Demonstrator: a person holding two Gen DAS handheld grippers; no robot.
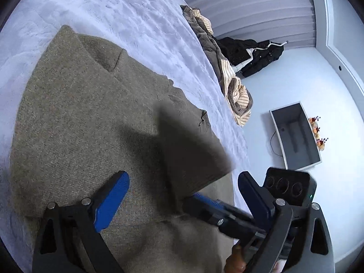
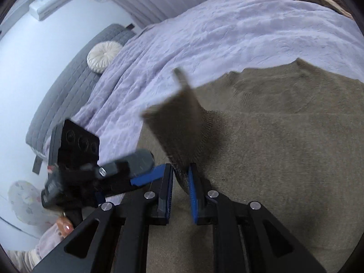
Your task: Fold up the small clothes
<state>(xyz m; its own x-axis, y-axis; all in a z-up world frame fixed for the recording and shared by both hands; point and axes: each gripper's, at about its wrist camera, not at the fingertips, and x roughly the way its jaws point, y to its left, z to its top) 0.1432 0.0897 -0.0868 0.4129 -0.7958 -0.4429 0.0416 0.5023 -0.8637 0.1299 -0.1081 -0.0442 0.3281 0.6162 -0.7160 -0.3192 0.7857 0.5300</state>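
Olive-brown knitted sweater (image 1: pixel 86 118) lies spread flat on a pale lavender quilted bedspread (image 1: pixel 127 22), filling most of both wrist views. One sleeve or corner of it is lifted off the rest and stands up blurred in the air, pinched at its lower end between the blue-padded fingers of the right gripper (image 2: pixel 180 188), whose jaws are closed on the knit with only the cloth's thickness between the pads. In the left wrist view that same raised flap (image 1: pixel 188 145) hangs between the two fingers of the left gripper (image 1: pixel 182 193), which are spread wide apart and hold nothing; the sweater's body lies beneath them, and the right gripper reaches in from the lower right, just beside the left gripper's right-hand finger. At the far edge of the bed sits a rumpled brown and cream striped blanket (image 1: pixel 229 77). Beyond it, on the white floor, lie a black garment (image 1: pixel 252 54) and an open grey rectangular box (image 1: pixel 295 136).
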